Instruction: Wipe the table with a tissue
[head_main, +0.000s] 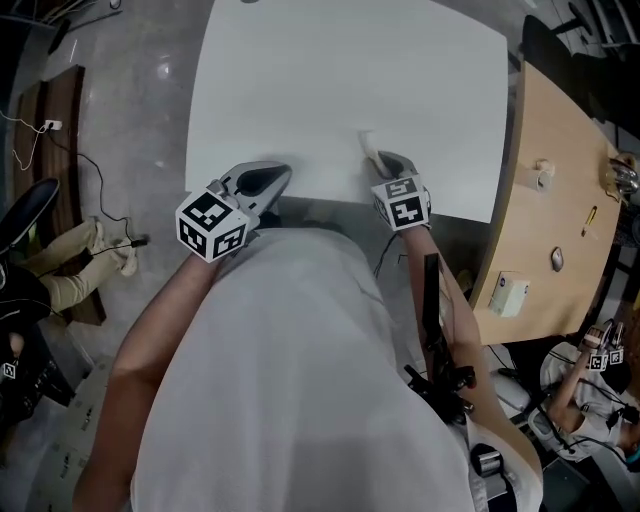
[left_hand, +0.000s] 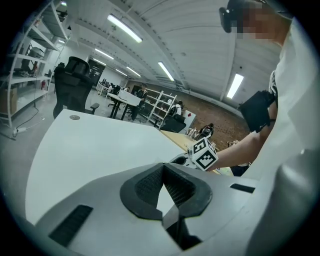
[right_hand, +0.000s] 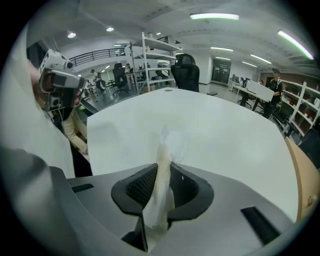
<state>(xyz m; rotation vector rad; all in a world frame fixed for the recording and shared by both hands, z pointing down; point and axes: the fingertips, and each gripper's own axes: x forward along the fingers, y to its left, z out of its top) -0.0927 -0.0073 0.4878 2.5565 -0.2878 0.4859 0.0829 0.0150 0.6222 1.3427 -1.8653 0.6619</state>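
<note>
Clamping the tissue (right_hand: 161, 170) between its jaws, the right gripper (head_main: 388, 163) sat at the near edge of the table (head_main: 330, 70), a little right of that edge's middle. The jaws were closed narrow on the tissue's lower part, so it was pinched into a twisted strip. The left gripper (head_main: 262, 181) was level with it, just over the same near edge and closer to the near-left corner. Its jaws were drawn together at the tips with nothing between them, and the two grippers were apart. The loose end of the tissue came out past the right gripper's tips as a soft, frayed tuft. Its long axis ran along the jaws and pointed toward the far edge. The tuft lay over the table top just inside the near edge, though none of the views showed whether it actually touched the surface. Nearly all of the bare white top lay beyond the tuft and to its left — so I judged that the wipe would start from the right hand, with the tuft brought down flat and swept away from the near edge. Farther off, the far-left corner held only a small round mark (left_hand: 74, 117).
</note>
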